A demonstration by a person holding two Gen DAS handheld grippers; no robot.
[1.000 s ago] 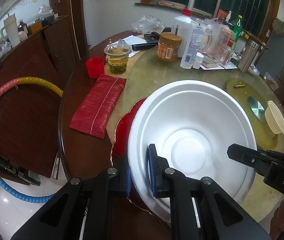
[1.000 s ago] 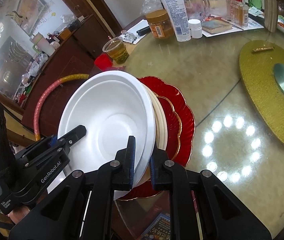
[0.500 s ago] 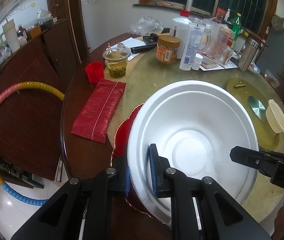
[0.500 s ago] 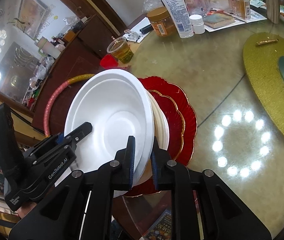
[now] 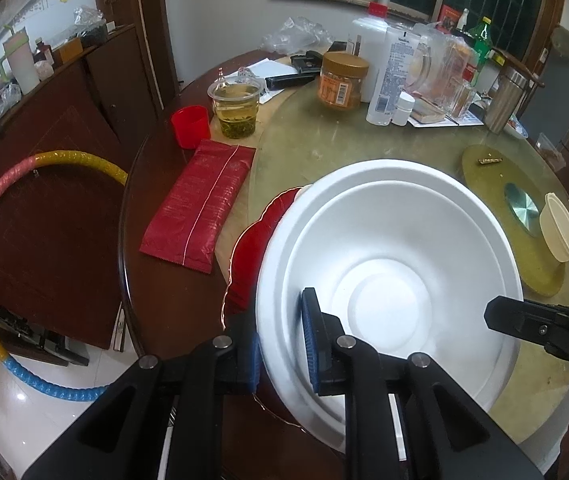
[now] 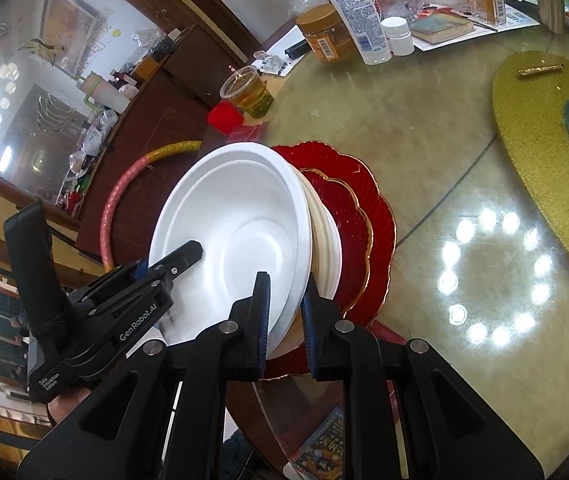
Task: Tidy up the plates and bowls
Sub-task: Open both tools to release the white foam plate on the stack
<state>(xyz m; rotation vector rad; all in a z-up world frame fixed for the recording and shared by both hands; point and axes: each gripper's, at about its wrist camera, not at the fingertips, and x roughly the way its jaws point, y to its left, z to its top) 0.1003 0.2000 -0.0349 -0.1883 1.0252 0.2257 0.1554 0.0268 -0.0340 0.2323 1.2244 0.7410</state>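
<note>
I am holding one white bowl [image 5: 388, 276] with both grippers at once. My left gripper [image 5: 282, 344] is clamping its near rim at the lower centre of the left wrist frame, one blue pad inside the bowl and one outside. My right gripper [image 6: 284, 312] is clamping the rim at the lower centre of its own frame, and its black tip is showing at the lower right of the left view. The bowl is filling the middle of both frames, tilted, directly over the plate stack.

Counting the stack in the right wrist frame: two red scalloped plates [image 6: 368, 216] with gold edges, a smaller one on a larger one, and a cream dish [image 6: 324, 240] on top, just under the white bowl. I cannot tell whether the bowl is touching it. One more cream bowl [image 5: 560, 228] is lying on the gold turntable disc [image 5: 532, 248] at the right edge of the left frame.

Further up the table [image 6: 424, 128] I am seeing one red cup [image 5: 190, 126], one clear cup of tea [image 5: 236, 110], one red packet [image 5: 200, 204], one orange-lidded jar [image 5: 342, 80] and one white tube [image 6: 356, 12] reading "Vaseline". The left gripper body in the right view is reading "GenRobot.AI".
</note>
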